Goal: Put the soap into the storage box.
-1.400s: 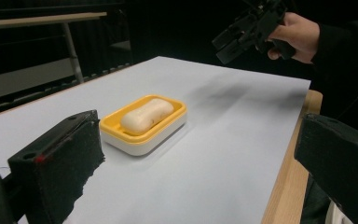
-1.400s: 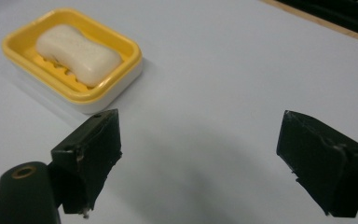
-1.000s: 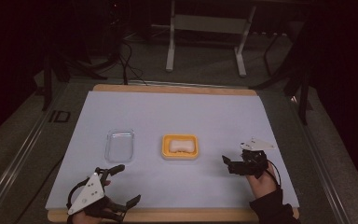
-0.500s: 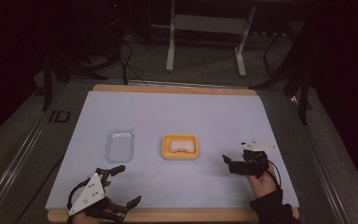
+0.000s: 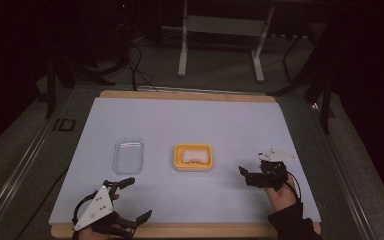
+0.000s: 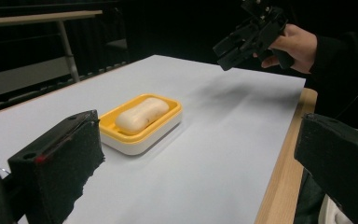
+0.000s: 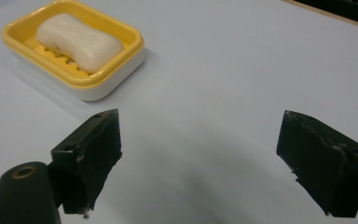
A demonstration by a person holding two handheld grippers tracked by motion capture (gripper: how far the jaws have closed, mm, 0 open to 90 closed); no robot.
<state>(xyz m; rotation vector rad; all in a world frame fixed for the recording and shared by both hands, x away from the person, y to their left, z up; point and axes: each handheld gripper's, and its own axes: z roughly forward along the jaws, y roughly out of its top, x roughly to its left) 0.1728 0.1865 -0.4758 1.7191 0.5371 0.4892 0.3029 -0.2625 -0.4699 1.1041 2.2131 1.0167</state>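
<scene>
Looks like nothing's been picked up yet. Soap bar (image 5: 192,155) sits in the yellow dish (image 5: 179,161) mid-surface. Right hand-held gripper (image 5: 246,176) hovers near it, jaws spread wide and empty; left hand-held gripper (image 5: 136,200) sits well apart, also open. Grab still to do.

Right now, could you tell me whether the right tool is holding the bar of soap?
No, the right tool is open and empty above the bare table, while the soap lies in the yellow dish apart from it.
</scene>
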